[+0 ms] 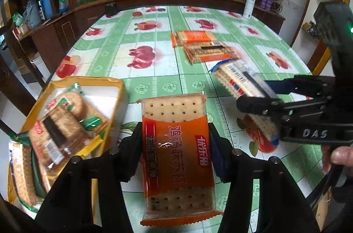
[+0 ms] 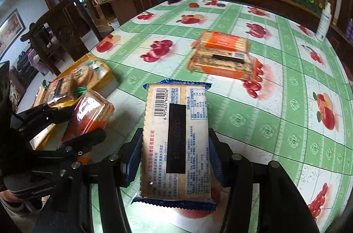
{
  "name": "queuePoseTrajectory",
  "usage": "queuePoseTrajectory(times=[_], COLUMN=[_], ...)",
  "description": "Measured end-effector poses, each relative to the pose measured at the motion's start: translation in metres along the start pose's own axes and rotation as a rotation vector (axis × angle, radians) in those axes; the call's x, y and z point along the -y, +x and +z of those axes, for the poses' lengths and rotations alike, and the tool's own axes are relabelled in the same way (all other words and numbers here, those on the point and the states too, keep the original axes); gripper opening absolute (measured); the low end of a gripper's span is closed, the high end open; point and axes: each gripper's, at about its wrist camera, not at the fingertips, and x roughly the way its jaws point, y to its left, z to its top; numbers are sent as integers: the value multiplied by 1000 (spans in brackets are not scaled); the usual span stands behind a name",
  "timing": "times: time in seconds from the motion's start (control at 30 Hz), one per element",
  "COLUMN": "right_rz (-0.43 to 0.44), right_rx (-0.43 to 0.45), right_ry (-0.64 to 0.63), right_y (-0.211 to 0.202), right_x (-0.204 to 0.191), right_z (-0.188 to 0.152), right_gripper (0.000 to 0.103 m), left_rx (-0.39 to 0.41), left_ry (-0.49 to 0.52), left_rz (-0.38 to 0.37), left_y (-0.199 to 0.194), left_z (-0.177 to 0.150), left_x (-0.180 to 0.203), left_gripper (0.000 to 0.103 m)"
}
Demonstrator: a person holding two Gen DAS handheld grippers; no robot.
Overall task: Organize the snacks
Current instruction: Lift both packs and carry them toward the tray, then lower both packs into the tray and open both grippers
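— Orange plastic-wrapped soda cracker packet [image 1: 176,158], printed 鸡汤味苏打, is clamped in the left gripper [image 1: 175,142], tilted down above the green fruit-print counter [image 1: 154,69].

— And the right gripper [image 2: 175,151], angled down too, is clamped on a blue-edged cracker packet [image 2: 176,140], barcode side up. "DAS" shows on its body; a yellow cardboard snack box [image 1: 110,87] sits left.

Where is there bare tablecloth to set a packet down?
Free: the cloth between the yellow box and the two orange packets, and the far end toward the white bottle. Crowded: the box is already piled with biscuit packets, and both grippers hover close together nearby.
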Motion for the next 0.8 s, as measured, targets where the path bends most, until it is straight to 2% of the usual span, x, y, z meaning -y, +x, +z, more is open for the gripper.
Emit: queuePoseTrajectory(times=[0.43,0.6,0.8], right_rz=[63,100,149], right_rx=[20,30,16], right_ry=[-58,-110,-168], right_y=[-3,0,15], right_x=[-47,-77,-112], right_z=[12,27,42], right_gripper=[55,55,55], left_rx=[81,115,106], left_ry=[-70,-105,-176], left_rz=[12,61,128], left_y=[-55,-81,-96], left_z=[-5,-12,-34], left_x=[-37,-70,-116], left_gripper=[56,56,56])
